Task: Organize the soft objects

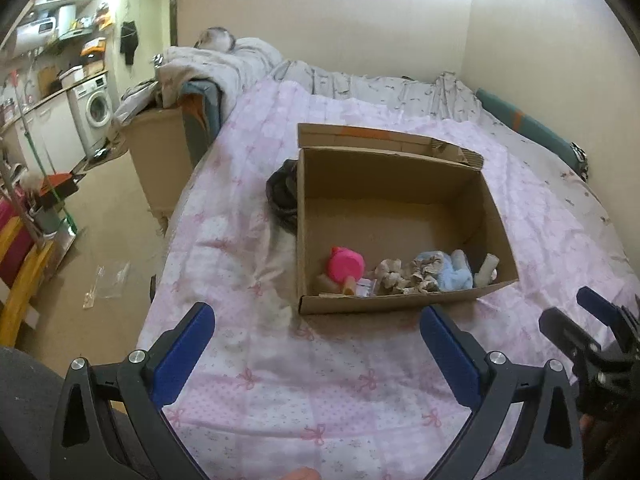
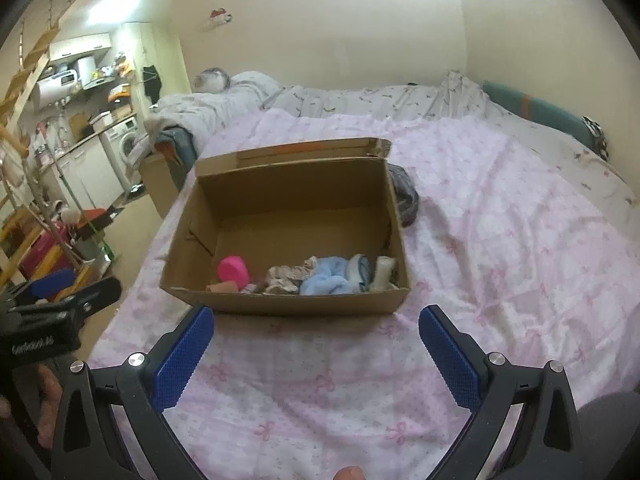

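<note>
On the pink bedsheet [image 2: 500, 208] sits a cardboard box [image 2: 288, 204], its long side running left to right and its open top facing up. Along its near wall lie a pink toy [image 2: 233, 269], then a blue fluffy cloth [image 2: 326, 278]. Left gripper [image 1: 316, 334] and right gripper [image 2: 316, 334] are both spread wide, holding nothing.

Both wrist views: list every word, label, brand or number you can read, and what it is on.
No text can be read for certain.
Left gripper: white lettering on its black body, too blurred to read.
Cardboard box: no print visible, only orange tape on its flap.
Washing machine and kitchen shelf items: too small to read.
</note>
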Motion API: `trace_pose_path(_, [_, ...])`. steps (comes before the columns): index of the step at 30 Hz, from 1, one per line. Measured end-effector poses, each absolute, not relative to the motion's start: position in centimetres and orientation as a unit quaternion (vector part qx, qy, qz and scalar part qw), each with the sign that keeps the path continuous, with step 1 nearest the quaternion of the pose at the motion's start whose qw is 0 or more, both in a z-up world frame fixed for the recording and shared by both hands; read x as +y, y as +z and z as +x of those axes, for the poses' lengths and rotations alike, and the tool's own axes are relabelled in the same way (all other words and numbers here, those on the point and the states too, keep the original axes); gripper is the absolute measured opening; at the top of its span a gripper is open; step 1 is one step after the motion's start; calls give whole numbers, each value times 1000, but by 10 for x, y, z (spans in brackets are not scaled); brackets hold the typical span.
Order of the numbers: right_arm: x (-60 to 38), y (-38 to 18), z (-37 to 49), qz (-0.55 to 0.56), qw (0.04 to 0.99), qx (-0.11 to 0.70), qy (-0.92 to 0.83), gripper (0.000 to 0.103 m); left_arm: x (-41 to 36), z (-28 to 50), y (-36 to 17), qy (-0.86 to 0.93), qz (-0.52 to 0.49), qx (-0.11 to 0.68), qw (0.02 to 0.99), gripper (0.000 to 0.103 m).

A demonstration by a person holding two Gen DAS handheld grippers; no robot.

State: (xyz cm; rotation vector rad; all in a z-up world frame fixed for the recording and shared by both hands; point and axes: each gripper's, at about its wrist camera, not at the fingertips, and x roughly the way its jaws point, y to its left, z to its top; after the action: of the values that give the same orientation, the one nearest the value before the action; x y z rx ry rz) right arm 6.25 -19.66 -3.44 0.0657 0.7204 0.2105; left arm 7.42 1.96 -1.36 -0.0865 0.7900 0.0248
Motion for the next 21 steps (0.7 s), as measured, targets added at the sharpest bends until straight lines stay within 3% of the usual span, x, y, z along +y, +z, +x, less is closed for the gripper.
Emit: trace_pose_path(21, [-204,-34,63,48,930,351,96,103,12,72,-16,9,-31,382,924,102])
